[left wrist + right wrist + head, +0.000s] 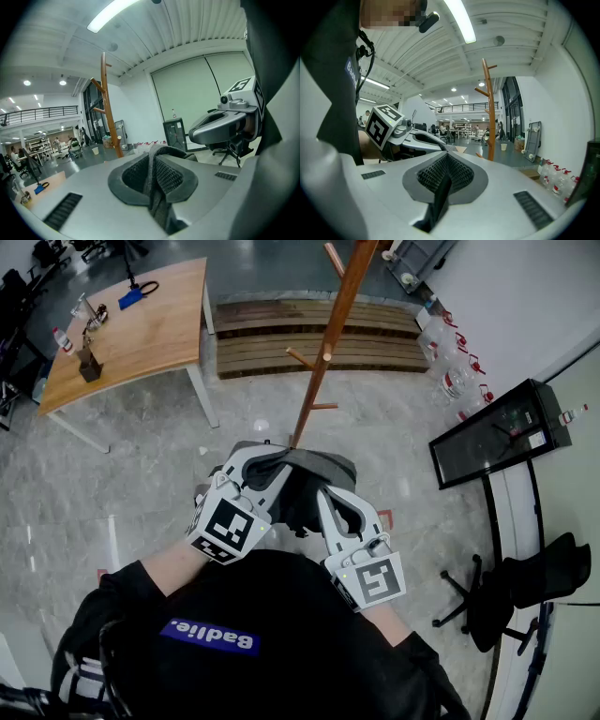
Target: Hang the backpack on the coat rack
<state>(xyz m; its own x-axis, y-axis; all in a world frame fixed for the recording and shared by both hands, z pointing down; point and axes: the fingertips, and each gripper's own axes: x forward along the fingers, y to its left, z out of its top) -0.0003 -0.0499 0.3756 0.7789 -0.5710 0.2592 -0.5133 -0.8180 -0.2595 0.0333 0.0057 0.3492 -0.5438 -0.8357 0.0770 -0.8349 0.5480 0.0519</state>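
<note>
The dark grey backpack (pixel 314 476) hangs between both grippers just in front of my chest, above the foot of the brown wooden coat rack (pixel 326 348). My left gripper (pixel 265 463) is shut on a grey strap of the backpack (pixel 157 176). My right gripper (pixel 325 495) is shut on a black strap (pixel 440 192). The two grippers sit side by side, close together. The coat rack (pixel 108 115) stands ahead with its pegs higher up; in the right gripper view the coat rack (pixel 489 112) is also straight ahead. Most of the bag is hidden under the grippers.
A wooden table (pixel 131 324) stands at the far left, a slatted wooden platform (pixel 309 334) behind the rack. At the right are a black glass cabinet (pixel 497 432), water bottles (pixel 450 367) and an office chair (pixel 525 587) draped with dark cloth.
</note>
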